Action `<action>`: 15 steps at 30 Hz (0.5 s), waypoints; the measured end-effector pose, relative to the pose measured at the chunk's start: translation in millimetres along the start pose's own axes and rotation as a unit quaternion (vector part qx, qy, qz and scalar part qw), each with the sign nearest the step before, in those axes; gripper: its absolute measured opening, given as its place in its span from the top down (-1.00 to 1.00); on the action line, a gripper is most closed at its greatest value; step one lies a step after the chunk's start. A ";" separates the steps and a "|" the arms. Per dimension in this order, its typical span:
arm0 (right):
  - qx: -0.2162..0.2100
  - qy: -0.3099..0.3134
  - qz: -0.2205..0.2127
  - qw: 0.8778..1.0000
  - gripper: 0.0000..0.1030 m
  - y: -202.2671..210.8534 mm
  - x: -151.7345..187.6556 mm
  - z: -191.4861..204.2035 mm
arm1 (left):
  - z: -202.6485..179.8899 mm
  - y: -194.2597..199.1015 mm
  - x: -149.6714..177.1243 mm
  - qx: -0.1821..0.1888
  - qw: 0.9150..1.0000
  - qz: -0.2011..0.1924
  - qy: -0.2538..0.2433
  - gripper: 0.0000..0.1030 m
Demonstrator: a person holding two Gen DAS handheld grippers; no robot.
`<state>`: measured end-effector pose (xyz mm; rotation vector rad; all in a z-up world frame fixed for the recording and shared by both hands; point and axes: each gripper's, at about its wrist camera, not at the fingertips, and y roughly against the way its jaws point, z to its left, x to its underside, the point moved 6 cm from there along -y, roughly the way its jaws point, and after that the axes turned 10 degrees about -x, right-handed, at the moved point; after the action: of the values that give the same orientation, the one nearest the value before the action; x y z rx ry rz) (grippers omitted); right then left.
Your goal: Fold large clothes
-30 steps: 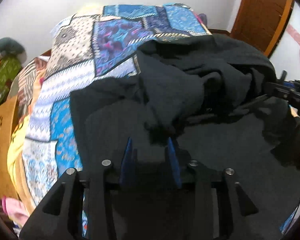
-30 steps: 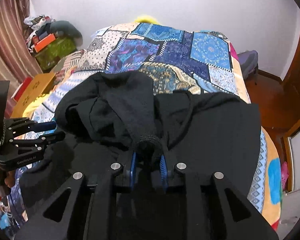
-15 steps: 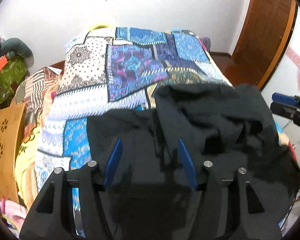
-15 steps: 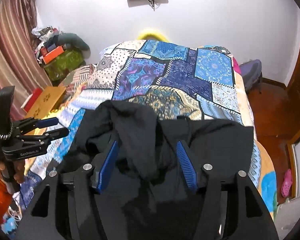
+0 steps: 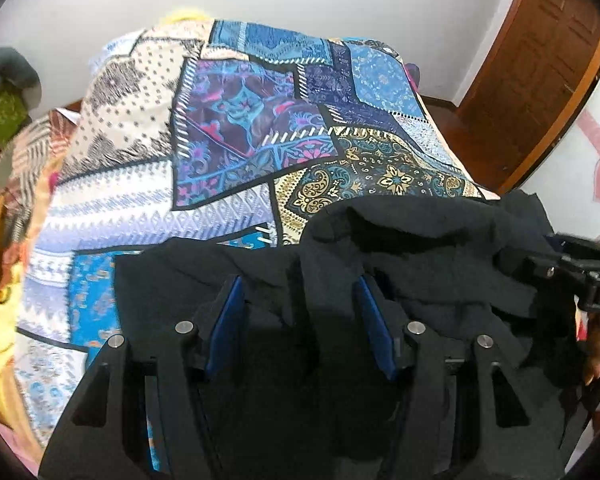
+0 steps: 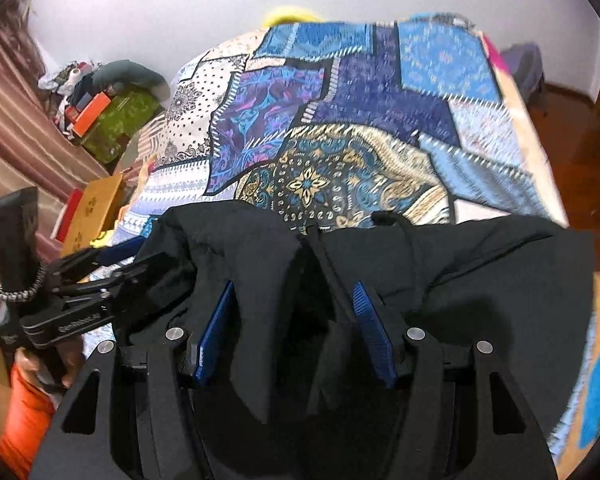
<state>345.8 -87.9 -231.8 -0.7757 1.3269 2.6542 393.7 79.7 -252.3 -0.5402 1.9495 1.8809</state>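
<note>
On the near end of the bed (image 6: 480, 128), over the patchwork quilt (image 5: 228, 128), lies the black hooded garment (image 6: 480, 264), bunched in a loose heap rather than flat. A second ago the right claw (image 6: 292, 332) was pinched on a ribbed cuff and the left claw (image 5: 300, 320) sat close-set over the cloth; now both stand wide open, blue pads (image 5: 226, 320) well apart, with dark fabric lying slack between them and nothing held. That release suggests a sleeve or flap has just been laid over the body, so one fold is probably done and a fresh grip comes next. Much stays unclear: black on black hides the seams and edges, the garment's near part is cut off behind the claw bodies, and its right side runs out of the left view. A drawstring (image 6: 410, 248) trails across the cloth.
</note>
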 end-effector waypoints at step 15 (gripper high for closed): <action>-0.044 0.023 -0.009 0.999 0.73 17.3 11.8 34.8 | -37.6 34.6 12.1 0.025 0.997 -0.034 -0.060 0.79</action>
<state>316.5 -73.9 -207.4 -0.8587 1.2148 2.7125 365.3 43.1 -227.7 -0.4625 1.8725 1.7754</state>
